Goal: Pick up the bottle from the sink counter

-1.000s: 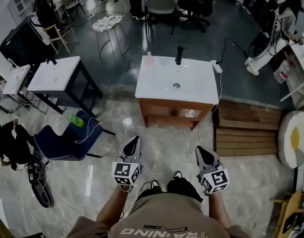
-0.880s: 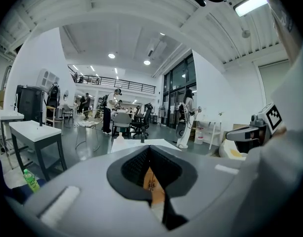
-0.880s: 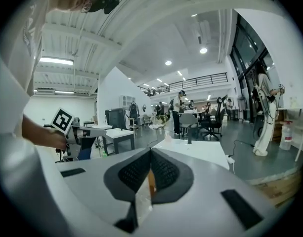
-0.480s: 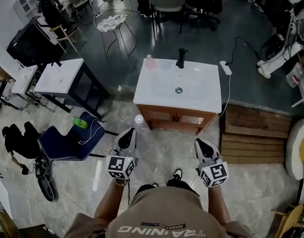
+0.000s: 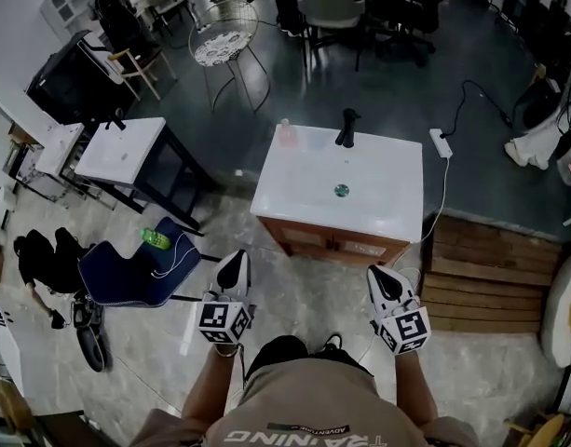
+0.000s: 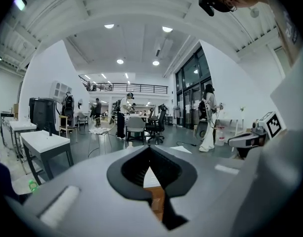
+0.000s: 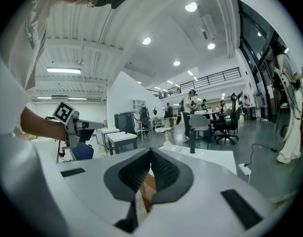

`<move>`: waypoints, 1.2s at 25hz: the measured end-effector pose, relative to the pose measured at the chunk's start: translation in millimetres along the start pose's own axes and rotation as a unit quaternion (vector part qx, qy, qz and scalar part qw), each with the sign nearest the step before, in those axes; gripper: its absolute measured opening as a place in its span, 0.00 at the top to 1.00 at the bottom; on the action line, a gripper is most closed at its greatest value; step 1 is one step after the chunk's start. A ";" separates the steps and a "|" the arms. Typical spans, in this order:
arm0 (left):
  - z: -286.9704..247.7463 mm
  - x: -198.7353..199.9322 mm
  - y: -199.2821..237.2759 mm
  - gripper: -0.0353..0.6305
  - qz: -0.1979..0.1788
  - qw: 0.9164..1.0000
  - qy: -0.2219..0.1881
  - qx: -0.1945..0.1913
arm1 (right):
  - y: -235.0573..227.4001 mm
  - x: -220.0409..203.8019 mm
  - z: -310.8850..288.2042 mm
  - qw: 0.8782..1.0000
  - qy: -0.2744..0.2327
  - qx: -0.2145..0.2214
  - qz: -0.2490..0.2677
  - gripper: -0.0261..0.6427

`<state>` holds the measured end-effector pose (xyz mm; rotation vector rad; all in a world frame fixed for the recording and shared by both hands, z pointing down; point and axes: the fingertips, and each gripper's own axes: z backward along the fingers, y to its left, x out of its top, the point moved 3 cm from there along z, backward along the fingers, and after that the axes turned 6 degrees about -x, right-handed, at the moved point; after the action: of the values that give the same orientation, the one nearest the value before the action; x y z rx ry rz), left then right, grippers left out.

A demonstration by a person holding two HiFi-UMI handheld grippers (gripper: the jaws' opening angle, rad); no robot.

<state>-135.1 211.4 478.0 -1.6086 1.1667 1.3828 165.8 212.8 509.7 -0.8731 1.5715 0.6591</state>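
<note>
Head view: small pale bottle (image 5: 286, 131) stands on the far left corner of the white sink counter (image 5: 304, 189), left of the black faucet (image 5: 346, 127). Left gripper (image 5: 233, 270) and right gripper (image 5: 386, 285) sit on the near side, well apart from the counter. Both are clenched, with nothing between the jaws.

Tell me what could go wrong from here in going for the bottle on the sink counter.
1. The left gripper and right gripper are both shut; arriving that way would likely knock the bottle over.
2. The bottle stands at the far left corner of the sink counter, so a nudge might push it off.
3. The faucet stands to its right and may obstruct a reach.
</note>
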 end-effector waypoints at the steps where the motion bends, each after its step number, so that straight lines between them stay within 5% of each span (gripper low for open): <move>1: -5.6 -0.1 1.2 0.94 0.002 1.000 0.000 0.000 | -2.5 -0.4 -6.0 1.000 0.002 0.003 0.000 0.94; 13: -86.9 26.4 63.4 0.94 -0.025 0.998 -0.026 -0.050 | -10.3 31.7 -83.0 0.999 -0.001 -0.044 0.019 0.94; 20: -121.6 34.4 99.3 0.94 -0.103 0.991 -0.032 -0.082 | 9.0 45.6 -121.4 0.996 -0.003 -0.080 0.043 0.94; 30: -170.2 25.6 115.1 0.94 -0.031 0.991 -0.018 -0.132 | -5.1 53.9 -162.0 0.994 0.003 -0.101 0.029 0.94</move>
<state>-183.5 10.3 488.5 -1.7780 0.9346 1.5688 75.6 69.7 485.9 -0.9818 1.5591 0.8704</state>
